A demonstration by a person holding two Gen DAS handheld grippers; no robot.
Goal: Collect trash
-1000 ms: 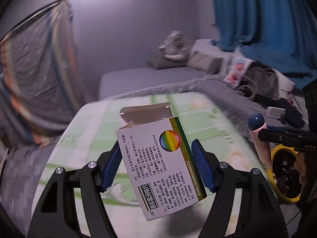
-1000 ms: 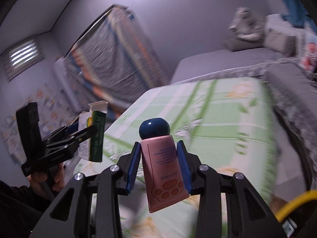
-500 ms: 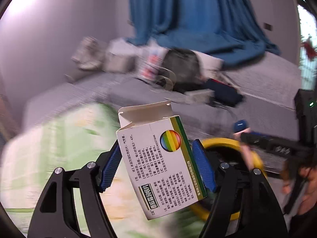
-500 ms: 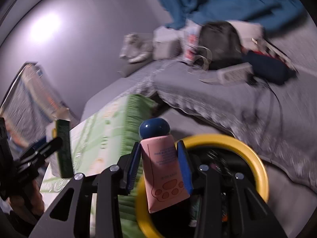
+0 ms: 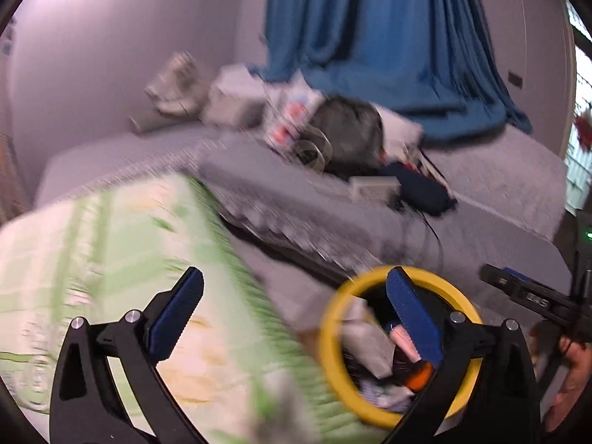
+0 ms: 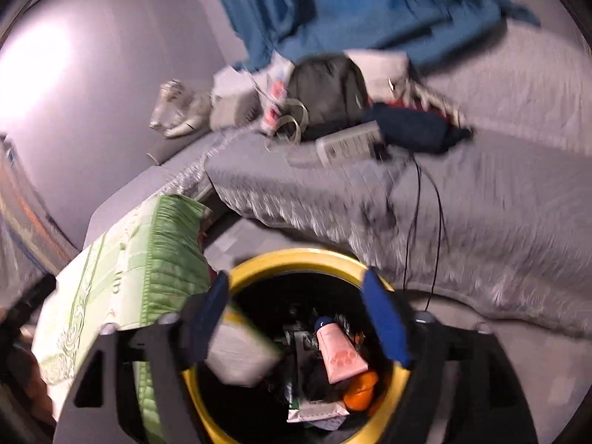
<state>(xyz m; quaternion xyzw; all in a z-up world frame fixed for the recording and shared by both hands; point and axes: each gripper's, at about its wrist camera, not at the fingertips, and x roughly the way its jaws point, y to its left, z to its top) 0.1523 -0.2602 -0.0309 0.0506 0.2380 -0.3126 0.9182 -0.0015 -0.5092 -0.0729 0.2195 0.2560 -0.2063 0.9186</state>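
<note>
A yellow-rimmed trash bin (image 6: 296, 257) stands on the floor beside the green-patterned bed; it also shows in the left wrist view (image 5: 327, 336). The pink tube with a blue cap (image 6: 338, 349) lies inside it on other trash. The white medicine box (image 6: 240, 355), blurred, is in the bin's left side; in the left wrist view (image 5: 364, 336) it also lies inside. My right gripper (image 6: 296, 318) is open and empty above the bin. My left gripper (image 5: 292, 310) is open and empty, left of the bin.
An orange item (image 6: 360, 388) and paper scraps lie in the bin. The green quilted bed (image 5: 111, 259) is at left. A grey sofa (image 6: 481, 203) with a backpack (image 6: 329, 92), clothes, a cable and blue curtain (image 5: 370, 37) is behind.
Both grippers opened over the bin. The medicine box left my left gripper and the pink tube left my right gripper; both now lie in the bin.
</note>
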